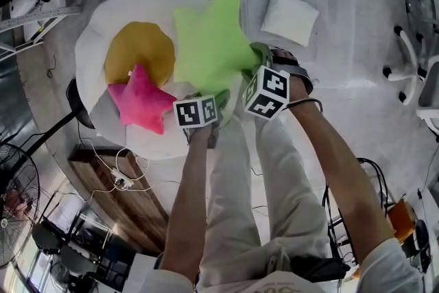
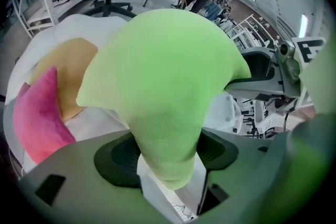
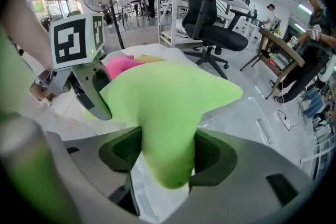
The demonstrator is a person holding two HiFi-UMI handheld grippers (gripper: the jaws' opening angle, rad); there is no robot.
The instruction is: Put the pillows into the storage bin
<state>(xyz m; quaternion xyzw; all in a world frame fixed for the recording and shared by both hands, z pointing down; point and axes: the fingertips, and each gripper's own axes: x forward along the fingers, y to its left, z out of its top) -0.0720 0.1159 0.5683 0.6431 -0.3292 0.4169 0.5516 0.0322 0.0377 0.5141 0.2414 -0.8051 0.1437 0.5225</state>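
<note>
left gripper (image 2: 167, 152): clamped on one tip of lime-green star-shaped plush pillow (image 1: 211, 34) | right gripper (image 3: 165, 149): clamped on a neighbouring tip | pillow: held over edge of white round cushion (image 1: 92, 51), beside clear plastic storage bin (image 1: 343, 44), not inside | bin: holds white square pillow (image 1: 289, 17)

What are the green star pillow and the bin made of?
Green star pillow: looks like short-pile plush fabric, matte and fuzzy, with soft filling; its arms pinch narrow where the left tongs and right tongs squeeze them.
Bin: likely clear hard plastic, glossy; the floor shows through and the walls catch glare.
</note>
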